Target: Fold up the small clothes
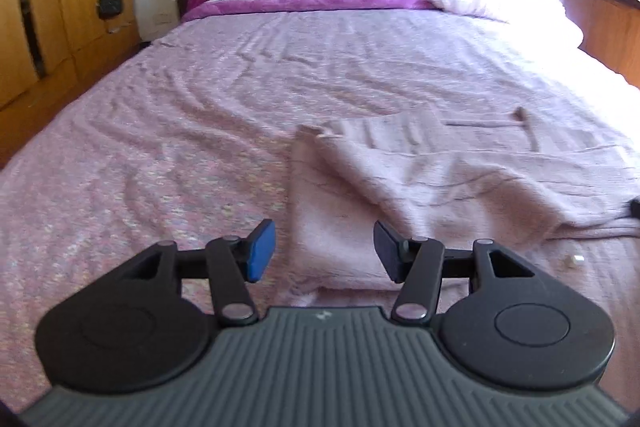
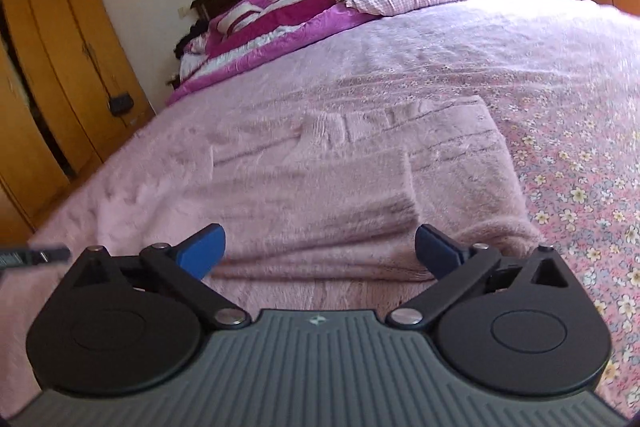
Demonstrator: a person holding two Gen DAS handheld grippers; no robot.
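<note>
Right tongs [image 2: 320, 253] spread wide, empty, over fuzzy pink garment [image 2: 320, 195] lying partly folded on bed [image 2: 560, 147]. Left tongs [image 1: 324, 253] half-open, gripping nothing, garment edge between pads. Advice: pinch both corners evenly, fold square, smooth creases.
</note>
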